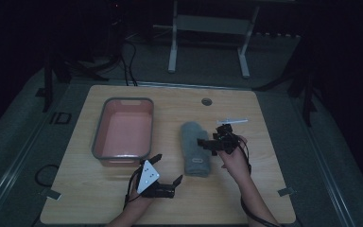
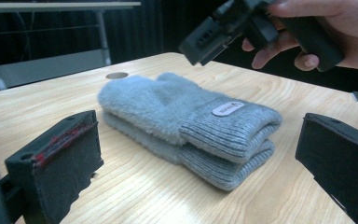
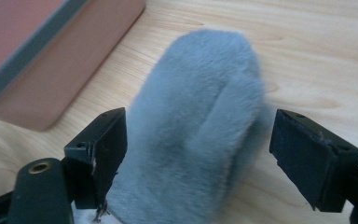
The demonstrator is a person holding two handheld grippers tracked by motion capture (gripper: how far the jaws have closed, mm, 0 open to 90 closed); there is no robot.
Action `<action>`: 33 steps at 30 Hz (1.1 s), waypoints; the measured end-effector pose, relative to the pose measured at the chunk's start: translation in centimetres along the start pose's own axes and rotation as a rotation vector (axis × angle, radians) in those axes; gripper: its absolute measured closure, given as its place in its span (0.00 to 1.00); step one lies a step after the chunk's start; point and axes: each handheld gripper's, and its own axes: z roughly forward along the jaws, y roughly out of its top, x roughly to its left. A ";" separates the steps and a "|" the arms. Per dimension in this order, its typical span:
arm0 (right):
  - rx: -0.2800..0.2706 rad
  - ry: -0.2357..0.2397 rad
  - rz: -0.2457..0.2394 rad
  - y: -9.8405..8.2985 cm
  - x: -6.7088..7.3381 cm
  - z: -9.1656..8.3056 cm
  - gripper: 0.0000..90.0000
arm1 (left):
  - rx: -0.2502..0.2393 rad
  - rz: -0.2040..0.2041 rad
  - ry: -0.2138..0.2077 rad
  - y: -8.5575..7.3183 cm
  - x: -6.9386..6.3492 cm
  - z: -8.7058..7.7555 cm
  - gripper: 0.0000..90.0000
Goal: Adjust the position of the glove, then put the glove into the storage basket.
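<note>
Here's the pair of grey fleece mittens (image 1: 195,149), stacked one on the other, lying on the wooden table (image 1: 246,189) just right of centre. Fluffy pile over the hand part, thumb showing on the top one, ribbed knit cuffs at the end nearer the person, and a small pale label (image 2: 227,108) on the upper cuff.

To their left, apart from them, sits the pink tub (image 1: 123,132) with its grey rim. It holds nothing; its bare pink floor is plain from above.

The right gripper (image 1: 207,143) hovers at the mittens' right edge, held in the person's right hand (image 1: 234,158). Its jaws stand wide, the fluffy fingertip end of the mittens between them in the right gripper view. The near jaw looks close to or brushing the pile, the other is clear of it, so nothing is gripped.

The left gripper (image 1: 168,168) rests low near the table's front edge, between tub and mittens, jaws spread wide and holding nothing.

The left gripper view gives the side-on look: two mittens layered, cuffs toward the camera, the right gripper hanging above them. The right gripper view adds the tub's pink wall (image 3: 51,84) close beside the mittens. The high view alone gives the tub's inside.
</note>
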 end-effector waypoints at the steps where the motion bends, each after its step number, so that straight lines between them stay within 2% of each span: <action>1: -0.011 0.021 -0.044 -0.1 -0.1 -0.1 0.21 | 0.006 -0.008 -0.001 0.1 0.0 0.0 0.00; 2: -0.011 0.021 -0.044 -0.1 -0.1 -0.1 0.21 | 0.012 -0.020 -0.002 0.2 -0.1 0.1 0.00; 4: -0.015 0.064 -0.094 -0.3 -0.3 -0.2 0.21 | 0.038 -0.039 -0.006 0.4 -0.2 0.5 0.00; 7: -0.028 0.075 -0.163 -0.9 -0.8 -0.4 0.23 | 0.054 -0.062 -0.017 0.7 -0.3 1.2 0.00; 8: -0.028 0.075 -0.163 -0.9 -0.8 -0.4 0.23 | 0.054 -0.062 -0.017 0.7 -0.3 1.2 0.00; 9: -0.041 0.075 -0.183 -1.1 -1.0 -0.6 0.23 | 0.066 -0.074 -0.023 1.0 -0.3 1.5 0.00; 10: -0.072 0.071 -0.243 -1.7 -1.3 -0.8 0.21 | 0.068 -0.080 -0.027 1.1 -0.3 1.7 0.00; 12: -0.088 0.057 -0.289 -2.4 -2.0 -1.1 0.20 | 0.069 -0.103 -0.039 1.5 -0.2 2.0 0.00; 14: -0.093 0.055 -0.295 -2.6 -2.3 -1.1 0.20 | 0.077 -0.108 -0.038 1.9 -0.1 2.2 0.00; 18: -0.105 0.069 -0.266 -3.4 -3.2 -1.2 0.20 | 0.083 -0.076 -0.025 2.5 0.3 2.8 0.00; 24: -0.114 0.063 -0.279 -3.9 -3.3 -0.7 0.18 | 0.081 -0.091 -0.035 3.4 1.1 3.8 0.00; 27: -0.110 0.062 -0.254 -3.8 -3.4 -1.0 0.18 | 0.093 -0.117 -0.044 3.8 1.3 4.3 0.00; 31: -0.075 0.052 -0.193 -3.5 -3.5 -1.3 0.15 | 0.128 -0.125 -0.037 4.4 1.3 5.2 0.00; 33: -0.075 0.030 -0.173 -3.4 -3.4 -1.4 0.15 | 0.162 -0.105 -0.037 4.8 1.3 5.7 0.00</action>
